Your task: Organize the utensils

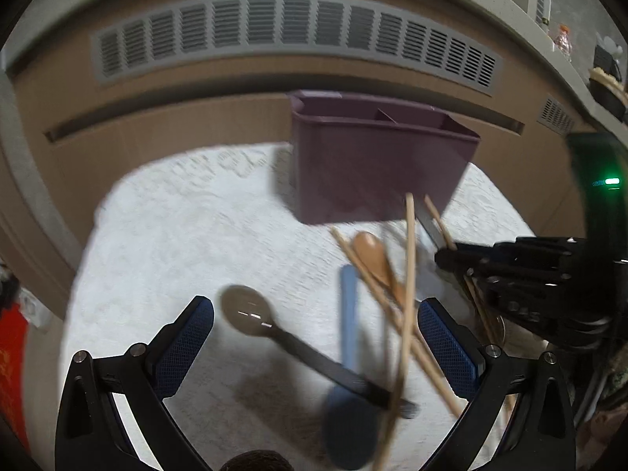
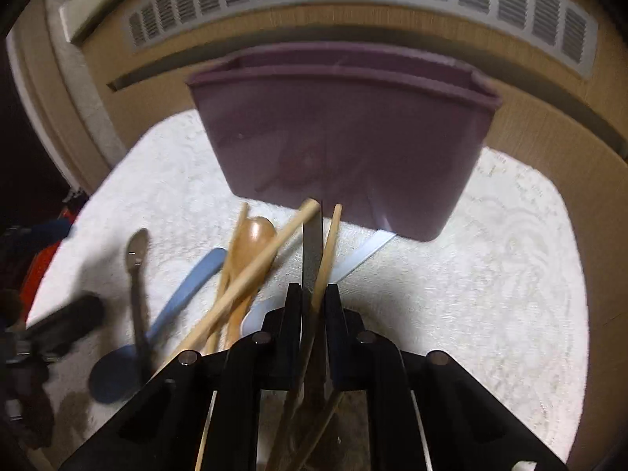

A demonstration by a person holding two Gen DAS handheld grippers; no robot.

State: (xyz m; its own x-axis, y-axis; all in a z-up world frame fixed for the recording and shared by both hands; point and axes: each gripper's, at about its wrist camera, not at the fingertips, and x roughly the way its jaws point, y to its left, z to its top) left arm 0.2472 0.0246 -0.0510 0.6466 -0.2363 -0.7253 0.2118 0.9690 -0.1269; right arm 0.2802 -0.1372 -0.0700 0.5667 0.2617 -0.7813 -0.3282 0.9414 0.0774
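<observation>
A purple utensil holder (image 1: 376, 157) with compartments stands on a white cloth (image 1: 188, 235); it also shows in the right wrist view (image 2: 345, 133). My right gripper (image 2: 313, 294) is shut on a metal handle (image 2: 312, 247) and a wooden chopstick (image 2: 329, 243), just in front of the holder; it shows in the left wrist view (image 1: 443, 257). My left gripper (image 1: 316, 314) is open above a pile: a dark metal spoon (image 1: 251, 310), a blue spoon (image 1: 349, 337), a wooden spoon (image 1: 371, 255) and chopsticks (image 1: 408, 294).
A brown cabinet front with a grey vent grille (image 1: 290, 27) rises behind the cloth. A grey counter (image 1: 565, 62) with small items runs at the upper right. A white utensil (image 2: 363, 255) lies under the holder's right front.
</observation>
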